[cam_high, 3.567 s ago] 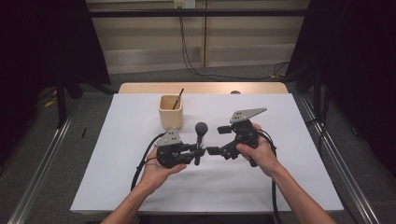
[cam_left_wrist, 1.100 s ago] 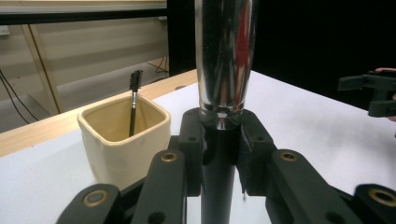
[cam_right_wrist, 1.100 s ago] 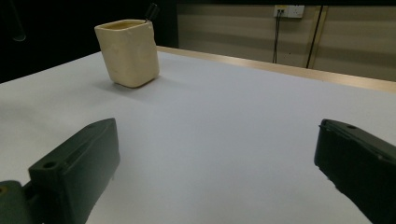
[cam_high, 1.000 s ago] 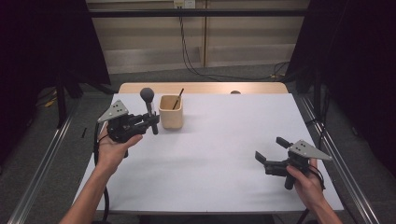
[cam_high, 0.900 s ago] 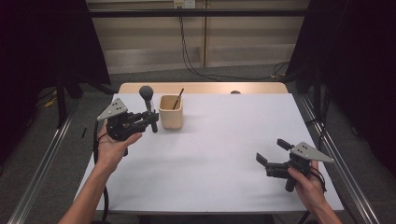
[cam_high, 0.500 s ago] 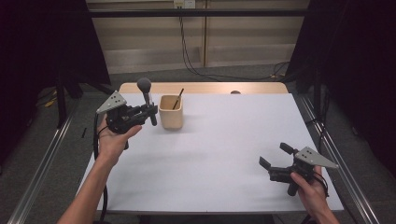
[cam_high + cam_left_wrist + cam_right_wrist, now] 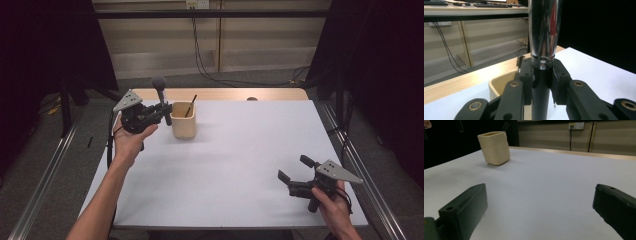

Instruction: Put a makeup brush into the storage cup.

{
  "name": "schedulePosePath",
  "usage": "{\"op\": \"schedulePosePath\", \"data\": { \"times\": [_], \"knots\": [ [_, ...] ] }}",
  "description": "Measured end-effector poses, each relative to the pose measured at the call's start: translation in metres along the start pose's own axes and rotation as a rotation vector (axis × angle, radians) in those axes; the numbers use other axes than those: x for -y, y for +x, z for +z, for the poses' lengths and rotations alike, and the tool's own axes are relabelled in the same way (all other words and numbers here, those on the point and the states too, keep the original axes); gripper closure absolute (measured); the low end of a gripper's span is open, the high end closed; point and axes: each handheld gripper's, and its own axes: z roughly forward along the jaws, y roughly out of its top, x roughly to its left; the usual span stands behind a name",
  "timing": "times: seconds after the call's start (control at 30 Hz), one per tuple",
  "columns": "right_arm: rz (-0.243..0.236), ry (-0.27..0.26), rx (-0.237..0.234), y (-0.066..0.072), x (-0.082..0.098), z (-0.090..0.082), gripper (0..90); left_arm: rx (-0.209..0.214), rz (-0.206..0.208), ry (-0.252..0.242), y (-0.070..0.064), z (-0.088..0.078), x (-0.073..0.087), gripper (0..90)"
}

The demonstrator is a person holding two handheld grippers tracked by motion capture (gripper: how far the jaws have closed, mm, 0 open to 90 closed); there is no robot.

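Observation:
A brush (image 7: 159, 85) with a grey bristle head, a silver ferrule (image 7: 543, 30) and a black handle stands upright in my left gripper (image 7: 163, 114), which is shut on the handle. It hangs just left of a beige cup (image 7: 183, 121) at the back left of the table. A thin dark brush (image 7: 189, 106) leans inside that cup. In the left gripper view the pads (image 7: 526, 75) clamp the handle, with the cup rim (image 7: 499, 83) right behind. My right gripper (image 7: 294, 168) rests open near the front right corner, nothing between its jaws, and faces the cup (image 7: 494, 147) from afar.
A white sheet (image 7: 240, 150) covers the table; a strip of bare wood (image 7: 225, 94) shows along the far edge. Metal rails (image 7: 45, 180) run along both sides on the floor. Cables hang against the back wall (image 7: 200, 55).
Earlier both grippers met at the table's middle around the brush. Over the last second my left gripper has carried it farther back, closer to the cup. The right has barely shifted.

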Motion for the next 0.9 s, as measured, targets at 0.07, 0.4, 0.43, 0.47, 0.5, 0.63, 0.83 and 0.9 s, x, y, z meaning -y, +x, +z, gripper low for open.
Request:
{"op": "schedulePosePath", "data": {
  "times": [0.07,0.4,0.43,0.47,0.5,0.63,0.83,0.9],
  "knots": [
    [0.002,0.004,-0.003,0.000,0.001,0.000,0.0,-0.001,-0.006,-0.013,0.000,0.006,-0.002,74.5],
    [0.001,0.004,-0.006,0.000,0.001,0.000,0.0,-0.006,0.020,-0.027,-0.002,0.025,-0.015,74.5],
    [-0.001,0.005,-0.007,0.000,0.001,0.000,0.0,-0.008,0.019,-0.024,-0.001,0.027,-0.014,74.5],
    [-0.003,0.003,-0.005,0.000,0.001,0.001,0.0,-0.012,0.018,-0.022,-0.001,0.029,-0.013,74.5],
    [-0.003,0.004,-0.006,0.000,0.001,0.001,0.0,-0.016,0.022,-0.020,0.000,0.031,-0.012,74.5],
    [-0.014,0.007,-0.011,0.001,0.002,0.002,0.0,-0.035,0.025,-0.014,0.004,0.036,-0.009,74.5],
    [-0.013,0.013,-0.013,0.002,0.003,0.003,0.0,-0.051,0.019,-0.020,0.010,0.042,-0.007,74.5],
    [-0.014,0.016,-0.012,0.001,0.003,0.003,0.0,-0.059,0.024,-0.021,0.012,0.045,-0.006,74.5]
  ]
}}
